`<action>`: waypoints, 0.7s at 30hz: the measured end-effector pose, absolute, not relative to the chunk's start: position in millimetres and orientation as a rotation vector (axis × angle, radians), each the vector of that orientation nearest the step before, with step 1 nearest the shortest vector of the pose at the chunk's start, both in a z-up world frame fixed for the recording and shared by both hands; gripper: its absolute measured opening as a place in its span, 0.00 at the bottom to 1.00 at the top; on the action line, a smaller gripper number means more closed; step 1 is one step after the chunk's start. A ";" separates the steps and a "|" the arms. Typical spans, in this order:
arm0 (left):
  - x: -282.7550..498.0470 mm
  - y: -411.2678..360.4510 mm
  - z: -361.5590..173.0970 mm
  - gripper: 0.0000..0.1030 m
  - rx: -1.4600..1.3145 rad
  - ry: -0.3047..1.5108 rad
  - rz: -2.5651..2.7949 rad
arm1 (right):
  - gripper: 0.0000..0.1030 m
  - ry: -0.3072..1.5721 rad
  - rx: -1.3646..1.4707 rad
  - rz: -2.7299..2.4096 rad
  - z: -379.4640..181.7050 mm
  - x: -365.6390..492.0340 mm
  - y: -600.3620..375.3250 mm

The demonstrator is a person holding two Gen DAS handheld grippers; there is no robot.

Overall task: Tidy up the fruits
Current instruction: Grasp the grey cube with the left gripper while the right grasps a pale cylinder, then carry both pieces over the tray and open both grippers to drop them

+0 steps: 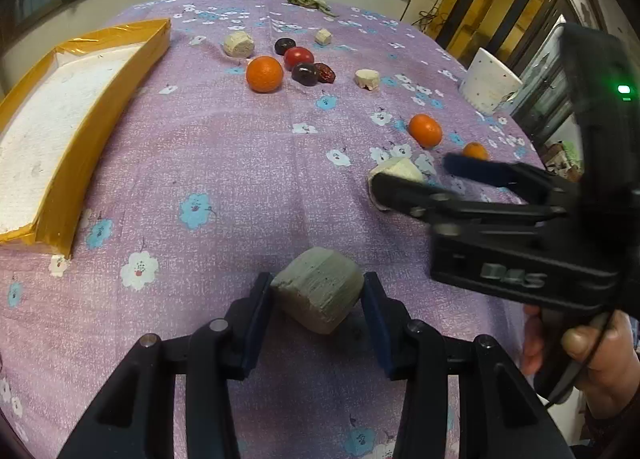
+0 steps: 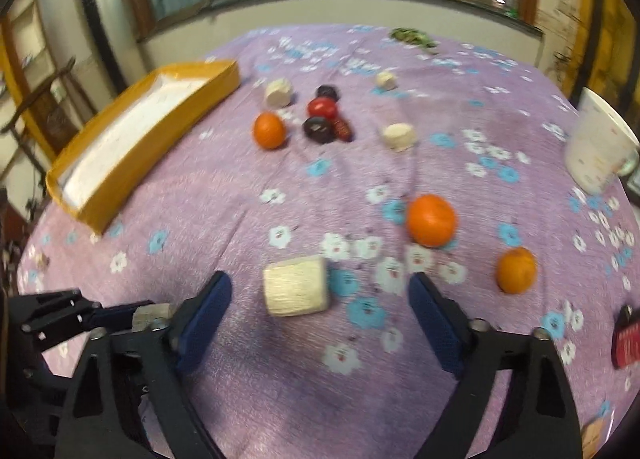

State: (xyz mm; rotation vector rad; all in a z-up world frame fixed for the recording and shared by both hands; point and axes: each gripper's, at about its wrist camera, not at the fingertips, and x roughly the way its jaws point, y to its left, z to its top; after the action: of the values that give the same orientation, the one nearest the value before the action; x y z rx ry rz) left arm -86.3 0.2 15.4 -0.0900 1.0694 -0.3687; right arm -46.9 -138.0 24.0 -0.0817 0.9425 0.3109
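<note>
My left gripper is shut on a pale grey-white chunk, held just above the purple cloth. My right gripper is open, its jaws either side of a cream chunk lying on the cloth; it also shows in the left wrist view. Oranges lie at the right and farther back, beside a red tomato, two dark fruits and a red date. More cream chunks lie farther back.
A yellow-edged tray with a white inside lies at the left. A white cup stands at the right edge. A flowered purple cloth covers the table. Green leaves lie at the far edge.
</note>
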 end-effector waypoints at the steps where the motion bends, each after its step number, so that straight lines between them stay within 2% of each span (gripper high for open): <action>1: -86.1 1.6 15.1 0.46 -0.096 1.067 -0.381 | 0.63 0.963 -0.093 0.323 20.4 -45.0 -134.2; 2: -86.0 2.7 15.1 0.46 -0.100 1.064 -0.389 | 0.47 0.982 -0.097 0.332 16.7 -42.3 -132.2; 4: -85.4 4.0 14.9 0.46 -0.104 1.057 -0.411 | 0.31 1.022 -0.087 0.347 9.6 -38.6 -130.9; 21: -68.0 39.0 45.3 0.46 -0.172 0.970 -0.466 | 0.30 0.929 -0.053 0.297 52.3 -55.0 -133.9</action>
State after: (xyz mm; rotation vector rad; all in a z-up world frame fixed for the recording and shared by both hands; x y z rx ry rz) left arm -68.0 39.0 45.3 -0.1722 0.9696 -0.4657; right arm -55.0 -133.9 52.3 -0.0527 0.9287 0.2967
